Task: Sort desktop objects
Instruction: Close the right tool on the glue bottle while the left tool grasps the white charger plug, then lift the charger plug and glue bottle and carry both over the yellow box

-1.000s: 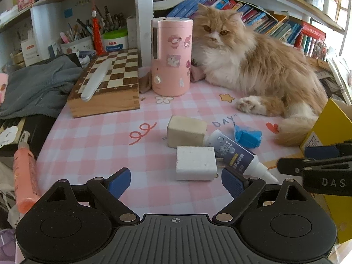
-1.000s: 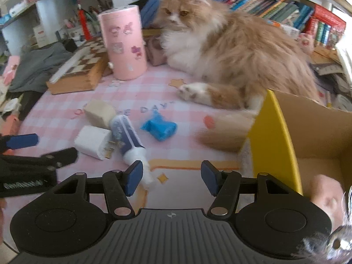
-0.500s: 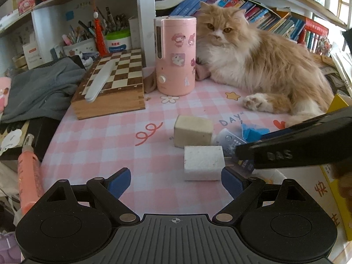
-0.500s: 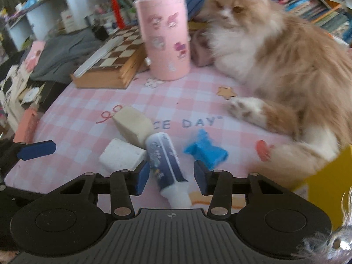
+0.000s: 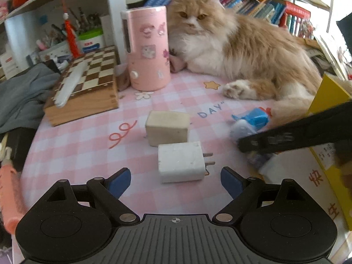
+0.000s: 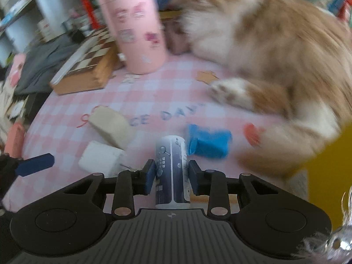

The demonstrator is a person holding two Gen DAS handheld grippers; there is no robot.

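A dark blue and white glue bottle (image 6: pixel 172 167) lies on the pink checked cloth (image 5: pixel 72 154). My right gripper (image 6: pixel 172 177) is closing on the bottle, and both blue pads touch its sides. A white charger plug (image 5: pixel 180 162) lies just ahead of my left gripper (image 5: pixel 175 181). That gripper is open and wider than the plug, with nothing between its pads. Behind the plug sits a beige block (image 5: pixel 167 129). A crumpled blue item (image 6: pixel 209 140) lies right of the bottle's far end. In the left wrist view the right gripper's black arm hides most of the bottle.
A fluffy orange and white cat (image 5: pixel 242 50) lies across the back right, its paw near the blue item. A pink cylinder (image 5: pixel 147 48) and a wooden chess box (image 5: pixel 88 88) stand at the back left. A yellow box (image 5: pixel 330 92) is at the right edge and an orange tube (image 5: pixel 11 198) at the left.
My right gripper has moved left from beside the yellow box and over the bottle. Its jaws have narrowed onto the bottle, which now lies along the fingers. The left gripper has stayed put.
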